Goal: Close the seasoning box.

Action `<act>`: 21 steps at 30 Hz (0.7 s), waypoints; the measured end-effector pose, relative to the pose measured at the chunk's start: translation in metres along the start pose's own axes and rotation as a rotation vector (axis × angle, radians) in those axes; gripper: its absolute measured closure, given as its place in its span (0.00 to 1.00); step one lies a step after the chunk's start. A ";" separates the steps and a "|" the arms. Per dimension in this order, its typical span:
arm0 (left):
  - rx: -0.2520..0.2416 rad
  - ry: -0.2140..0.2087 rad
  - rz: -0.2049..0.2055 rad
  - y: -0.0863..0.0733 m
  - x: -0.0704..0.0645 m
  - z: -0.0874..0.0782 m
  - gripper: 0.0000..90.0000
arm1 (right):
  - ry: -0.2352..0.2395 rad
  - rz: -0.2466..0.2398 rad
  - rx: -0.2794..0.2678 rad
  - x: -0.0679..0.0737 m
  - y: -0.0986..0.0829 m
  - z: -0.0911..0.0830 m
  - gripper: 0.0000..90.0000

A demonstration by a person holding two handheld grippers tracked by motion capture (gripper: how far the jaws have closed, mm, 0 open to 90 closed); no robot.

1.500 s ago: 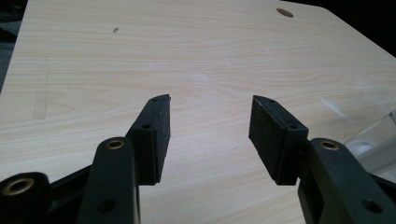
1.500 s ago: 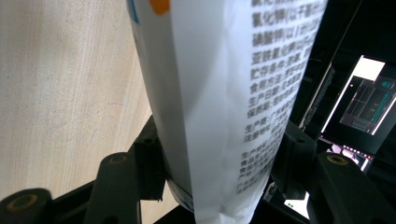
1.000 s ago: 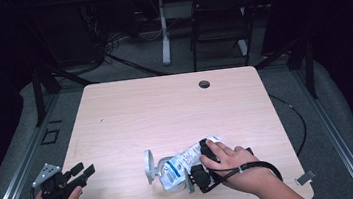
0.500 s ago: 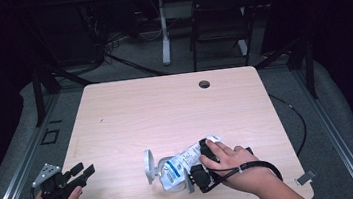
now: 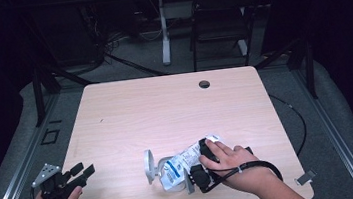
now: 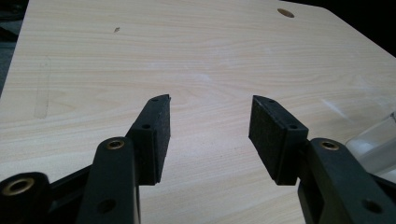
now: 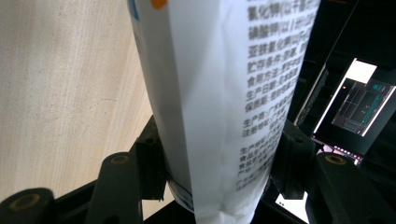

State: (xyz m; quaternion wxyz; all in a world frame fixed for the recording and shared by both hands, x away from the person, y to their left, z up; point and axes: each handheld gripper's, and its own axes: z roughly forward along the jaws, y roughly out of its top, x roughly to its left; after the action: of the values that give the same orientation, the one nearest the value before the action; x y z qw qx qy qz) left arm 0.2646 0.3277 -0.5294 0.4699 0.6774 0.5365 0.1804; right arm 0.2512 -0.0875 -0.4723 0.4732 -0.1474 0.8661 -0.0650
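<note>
My right hand-held gripper [image 5: 196, 173] has its 2 jaws clamped on a white printed pouch [image 5: 181, 162], which lies near the front edge of the tabletop [image 5: 165, 106], right of centre. In the right gripper view the pouch [image 7: 219, 93] stands pinched between both jaws. My left hand-held gripper [image 5: 79, 172] hangs at the front left corner, well apart, jaws wide and holding nothing.

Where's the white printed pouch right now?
High view: the pouch lies near the table's front edge, right of centre, gripped by the right gripper; a clear ring sits beside it.
</note>
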 end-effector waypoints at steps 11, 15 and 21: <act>0.000 0.000 -0.001 0.000 0.000 0.000 0.54 | -0.002 -0.004 0.001 0.000 0.000 -0.001 0.53; 0.000 0.001 -0.001 0.000 0.000 0.000 0.54 | -0.002 -0.005 0.000 0.000 0.000 -0.001 0.53; -0.001 0.002 -0.003 0.000 0.001 0.000 0.54 | -0.006 -0.011 0.002 -0.001 0.001 -0.002 0.53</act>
State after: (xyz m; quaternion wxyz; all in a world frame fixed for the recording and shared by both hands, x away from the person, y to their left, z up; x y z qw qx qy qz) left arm 0.2647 0.3283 -0.5298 0.4699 0.6763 0.5378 0.1807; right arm 0.2500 -0.0865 -0.4713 0.4757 -0.1518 0.8637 -0.0681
